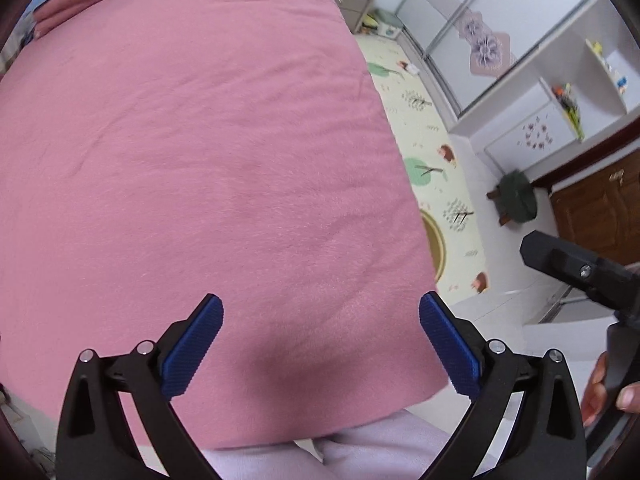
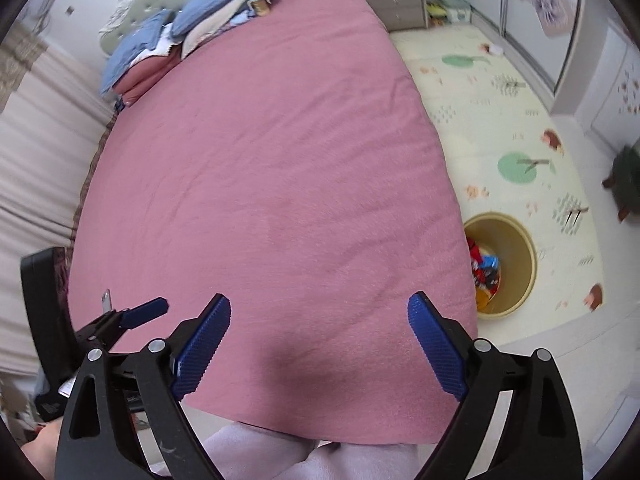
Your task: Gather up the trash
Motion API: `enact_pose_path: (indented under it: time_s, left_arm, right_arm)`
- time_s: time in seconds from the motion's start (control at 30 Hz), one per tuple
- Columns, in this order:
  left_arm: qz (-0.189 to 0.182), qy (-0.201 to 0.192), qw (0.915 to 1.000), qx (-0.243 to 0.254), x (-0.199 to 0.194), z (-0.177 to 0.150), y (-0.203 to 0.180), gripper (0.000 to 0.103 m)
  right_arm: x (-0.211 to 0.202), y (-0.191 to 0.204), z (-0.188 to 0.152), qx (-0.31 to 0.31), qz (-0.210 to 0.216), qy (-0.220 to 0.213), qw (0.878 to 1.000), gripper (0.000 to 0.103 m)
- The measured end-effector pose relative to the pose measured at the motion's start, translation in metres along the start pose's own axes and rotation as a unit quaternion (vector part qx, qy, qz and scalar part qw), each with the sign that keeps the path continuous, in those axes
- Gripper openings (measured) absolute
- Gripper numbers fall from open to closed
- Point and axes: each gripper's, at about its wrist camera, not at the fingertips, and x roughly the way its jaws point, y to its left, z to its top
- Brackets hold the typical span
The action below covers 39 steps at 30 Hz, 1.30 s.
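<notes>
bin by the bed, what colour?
Pale yellow bin, colourful wrappers inside; clearest in the right wrist view.

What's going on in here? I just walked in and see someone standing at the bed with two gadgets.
A person is tidying up trash with a handheld claw in each hand. Right now the left claw and the right claw both hang open and empty over the pink bedspread, which shows no litter. Beside the bed, on the play mat, a yellow bin already holds several colourful wrappers.
</notes>
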Motion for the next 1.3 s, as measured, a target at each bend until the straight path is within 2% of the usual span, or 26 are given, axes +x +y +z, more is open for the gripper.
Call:
enact_pose_path:
  time_s: [0.13,0.27,0.33,0.4,0.47,0.7,0.83,1.0,1.17,1.3]
  left_arm:
    - [0.014,-0.053,0.9984,-0.015,-0.054,0.001,0.013,0.098]
    - [0.054,-0.111,0.992,-0.029,-0.107,0.0,0.02,0.099]
    - [0.092,-0.129,0.9868,-0.034,-0.128,-0.001,0.022,0.099]
    - [0.154,-0.151,0.976,-0.03,-0.147,-0.003,0.02,0.099]
    - [0.177,-0.172,0.9689,-0.025,-0.163,-0.006,0.019,0.099]
    - [0.135,-0.187,0.9711,-0.062,-0.19,-0.014,0.035,0.099]
    - [0.155,-0.2,0.9654,-0.063,-0.195,-0.017,0.036,0.099]
    - [0.144,-0.199,0.9665,-0.075,-0.193,-0.016,0.037,0.099]
    - [0.129,-0.215,0.9653,-0.074,-0.199,-0.017,0.035,0.099]
    - [0.121,-0.224,0.9644,-0.07,-0.202,-0.02,0.032,0.099]
  right_arm:
    - [-0.024,0.028,0.001,-0.016,0.008,-0.015,1.0,0.088]
    - [-0.047,0.054,0.001,-0.031,0.024,-0.04,0.998,0.091]
    - [-0.059,0.067,0.001,-0.04,0.027,-0.055,0.997,0.091]
    - [-0.069,0.08,0.001,-0.051,0.03,-0.071,0.996,0.091]
    - [-0.075,0.088,0.0,-0.057,0.037,-0.084,0.994,0.093]
    - [-0.085,0.111,-0.004,-0.084,0.05,-0.106,0.99,0.093]
    - [-0.088,0.114,-0.01,-0.075,0.06,-0.112,0.989,0.093]
    - [-0.093,0.121,-0.018,-0.071,0.066,-0.129,0.987,0.093]
    - [-0.1,0.115,-0.017,-0.066,0.081,-0.15,0.983,0.094]
    - [-0.097,0.111,-0.019,-0.059,0.088,-0.145,0.984,0.094]
